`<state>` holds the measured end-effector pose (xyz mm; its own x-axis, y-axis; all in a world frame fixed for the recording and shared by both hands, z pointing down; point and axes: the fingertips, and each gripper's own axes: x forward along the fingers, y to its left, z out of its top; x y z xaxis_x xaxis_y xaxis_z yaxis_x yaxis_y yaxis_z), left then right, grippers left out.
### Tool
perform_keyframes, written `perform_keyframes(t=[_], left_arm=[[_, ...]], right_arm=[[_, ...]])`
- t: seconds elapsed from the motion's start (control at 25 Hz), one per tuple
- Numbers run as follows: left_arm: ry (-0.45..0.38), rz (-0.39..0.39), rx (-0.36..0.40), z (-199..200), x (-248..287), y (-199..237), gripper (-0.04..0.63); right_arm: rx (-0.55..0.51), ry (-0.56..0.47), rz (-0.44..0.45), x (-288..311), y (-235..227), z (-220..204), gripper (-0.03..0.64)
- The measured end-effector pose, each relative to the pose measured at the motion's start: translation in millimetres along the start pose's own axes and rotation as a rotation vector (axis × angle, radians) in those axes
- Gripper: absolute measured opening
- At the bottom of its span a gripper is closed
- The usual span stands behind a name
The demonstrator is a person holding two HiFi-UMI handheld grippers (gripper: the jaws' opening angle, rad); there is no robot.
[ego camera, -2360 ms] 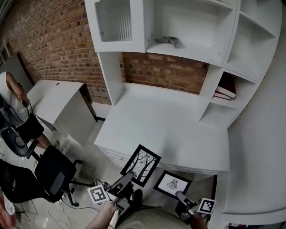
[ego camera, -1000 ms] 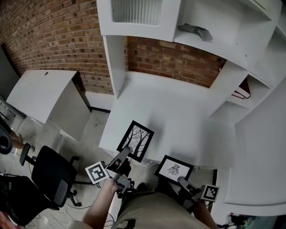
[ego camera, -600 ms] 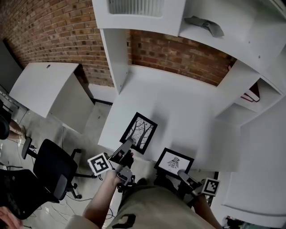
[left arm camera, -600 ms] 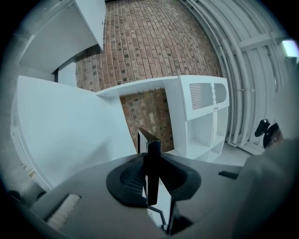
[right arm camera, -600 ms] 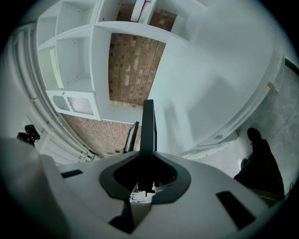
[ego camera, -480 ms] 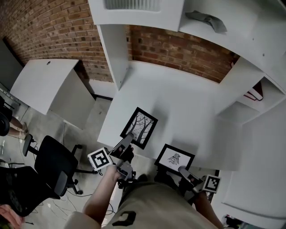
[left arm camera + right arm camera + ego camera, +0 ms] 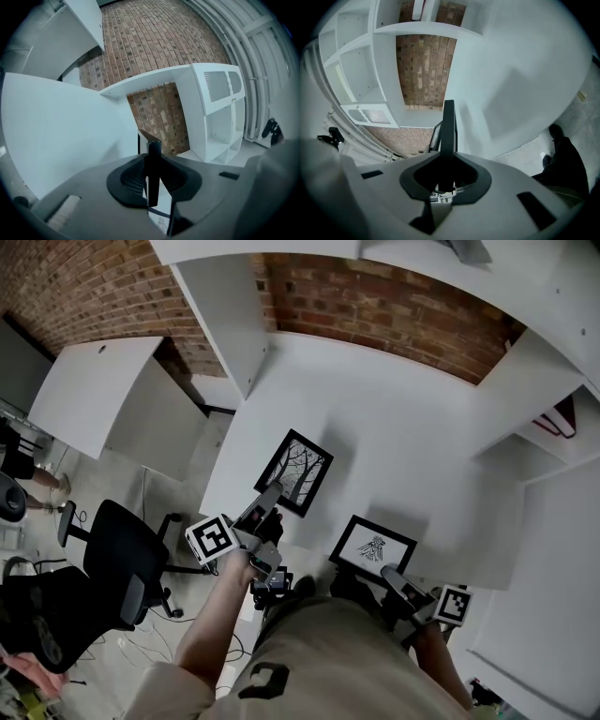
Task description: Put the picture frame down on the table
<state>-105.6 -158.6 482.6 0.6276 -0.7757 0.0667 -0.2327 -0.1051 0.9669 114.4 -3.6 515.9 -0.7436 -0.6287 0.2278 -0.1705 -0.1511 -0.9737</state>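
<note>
Looking steeply down from overhead.

One white desk (image 7: 394, 446), with shelving above and to its right, set against one brick wall (image 7: 375, 306). One smaller white table (image 7: 94, 390) off to the left. One black office chair (image 7: 117, 559) on the floor near that table. Another dark seat-like shape at the lower left corner, too cut off to be sure of.

Two black-edged picture frames. Tree picture frame (image 7: 295, 472) over the front left part of the desk, set at a slant and gripped at its near corner by the left gripper (image 7: 270, 495). Jaws nearly together there, clamped on the frame's thin edge. Second picture frame (image 7: 373, 546), showing a small drawing, at the desk's front edge. Held the same way, edge-on, in the nearly closed right gripper (image 7: 386, 570). Contact with the desktop not possible to tell for either frame.

Two marker cubes, one on each gripper: (image 7: 210, 538) and (image 7: 454, 605).

Upper shelves cut off at the top. One red book (image 7: 562, 418) on the right shelf, mostly hidden. Right hand largely hidden behind the torso. From both gripper views, only the frames' narrow edges visible, not the pictures.
</note>
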Motion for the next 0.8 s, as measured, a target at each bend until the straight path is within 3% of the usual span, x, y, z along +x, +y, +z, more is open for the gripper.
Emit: perform_keyframes(t=[0.4,0.52,0.68,0.8], left_arm=[[-0.019,0.026,0.0,-2.1,29.4,10.6,0.06],[-0.024,0.077,0.028,-3.8,43.2,29.3,0.06],[-0.024,0.075,0.012,-9.3,58.0,37.2,0.06],[-0.016,0.137,0.031,-11.0,61.2,55.1,0.06]], right_arm=[[0.021,0.071,0.024,3.7,-1.4,11.5,0.035],[0.027,0.081,0.026,1.9,-9.8,26.6,0.035],[0.036,0.085,0.016,-1.6,-13.7,34.4,0.035],[0.042,0.086,0.019,-2.4,-14.3,38.4,0.035]])
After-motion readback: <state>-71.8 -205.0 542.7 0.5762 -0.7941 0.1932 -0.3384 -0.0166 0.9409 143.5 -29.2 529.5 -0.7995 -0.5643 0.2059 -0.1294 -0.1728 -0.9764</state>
